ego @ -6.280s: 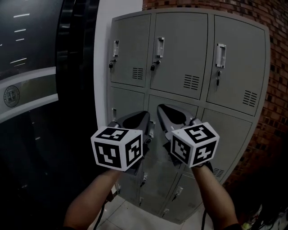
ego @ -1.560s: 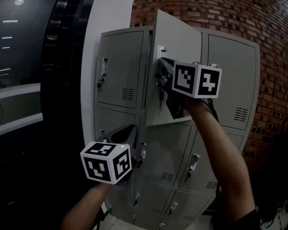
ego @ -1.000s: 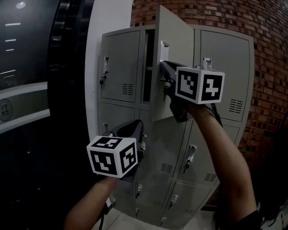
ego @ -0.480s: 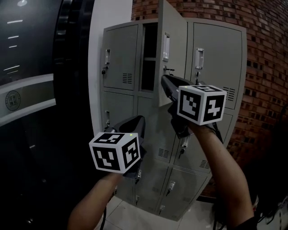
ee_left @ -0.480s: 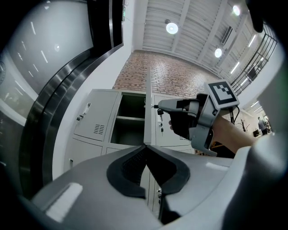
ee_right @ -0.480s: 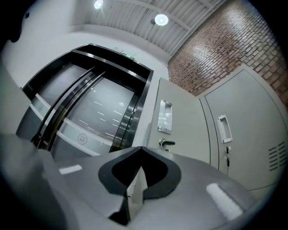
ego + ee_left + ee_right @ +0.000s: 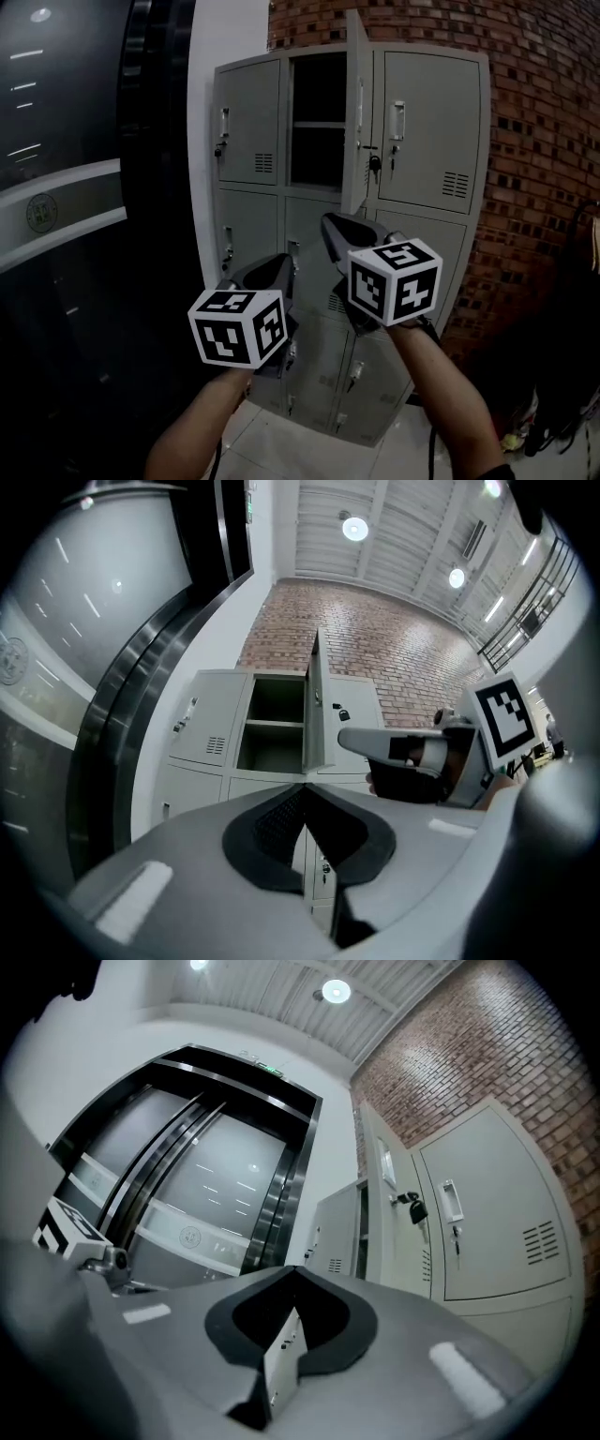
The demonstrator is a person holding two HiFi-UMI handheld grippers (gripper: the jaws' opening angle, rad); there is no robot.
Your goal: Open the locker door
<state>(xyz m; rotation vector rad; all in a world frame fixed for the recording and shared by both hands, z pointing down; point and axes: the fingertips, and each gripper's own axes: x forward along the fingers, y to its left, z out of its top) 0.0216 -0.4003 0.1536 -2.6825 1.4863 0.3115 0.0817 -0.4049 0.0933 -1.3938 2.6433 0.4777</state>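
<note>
In the top row of lockers (image 7: pixel 431 122), the middle door (image 7: pixel 353 112) stands wide open, apparently with a key (image 7: pixel 374 164) in it. Below, left gripper (image 7: pixel 279 267) and right gripper (image 7: pixel 334 225) are pressed together, empty.

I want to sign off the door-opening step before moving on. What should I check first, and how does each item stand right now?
1. Top-middle grey metal locker door stands wide open, edge-on in the head view: ok.
2. Compartment behind it is exposed, with its shelf in sight: ok.
3. Right gripper has its jaws together with nothing between them, apart from the door: ok.
4. Left gripper has its jaws together and is empty: ok.
5. Top-left door and top-right door are closed: ok.
6. Whether the compartment is empty at the back: cannot tell, too dark.
</note>
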